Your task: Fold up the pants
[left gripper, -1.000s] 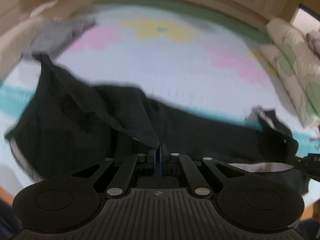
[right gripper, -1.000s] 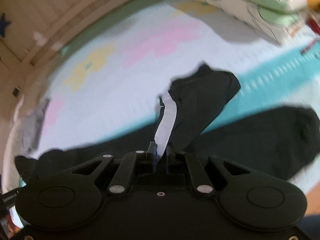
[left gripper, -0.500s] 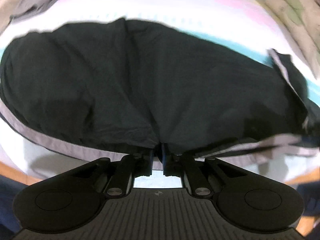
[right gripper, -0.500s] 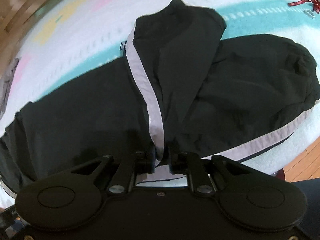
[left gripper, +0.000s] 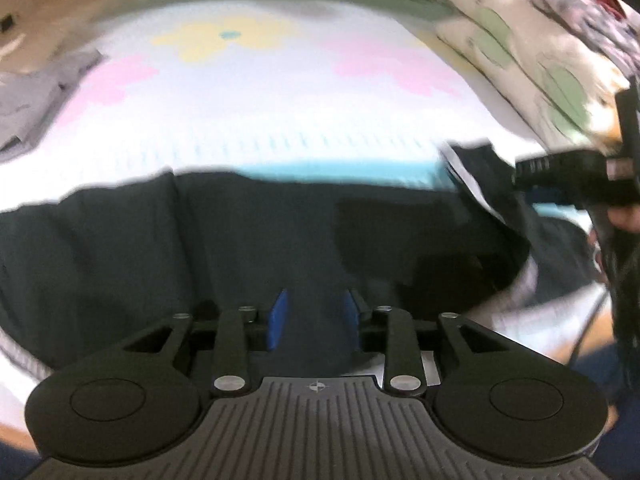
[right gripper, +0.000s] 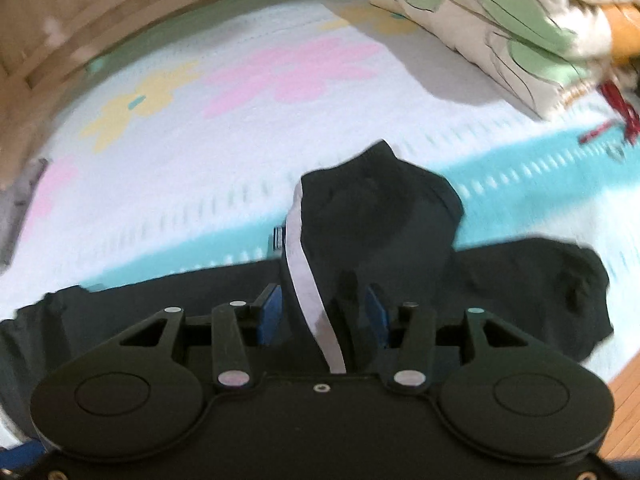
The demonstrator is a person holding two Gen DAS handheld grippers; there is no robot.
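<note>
The black pants [left gripper: 248, 232] with a pale grey side stripe lie spread across the flowered blanket. My left gripper [left gripper: 314, 312] is open just above the cloth, holding nothing. My right gripper [right gripper: 322, 312] is open too; a bunched leg end [right gripper: 380, 208] with the grey stripe [right gripper: 304, 280] lies between and beyond its jaws, loose. The rest of the pants [right gripper: 540, 292] stretches to either side. The right gripper also shows at the right edge of the left wrist view [left gripper: 568, 176].
The white blanket [left gripper: 280, 112] has pink and yellow flowers and a turquoise band. A stack of folded quilts [right gripper: 500, 28] lies at the right. A grey garment [left gripper: 36, 96] lies at the far left. A wooden bed frame [right gripper: 100, 12] runs behind.
Both grippers have opened and let go of the pants. The cloth has dropped onto the blanket, and both views have tilted back up toward the bed.
</note>
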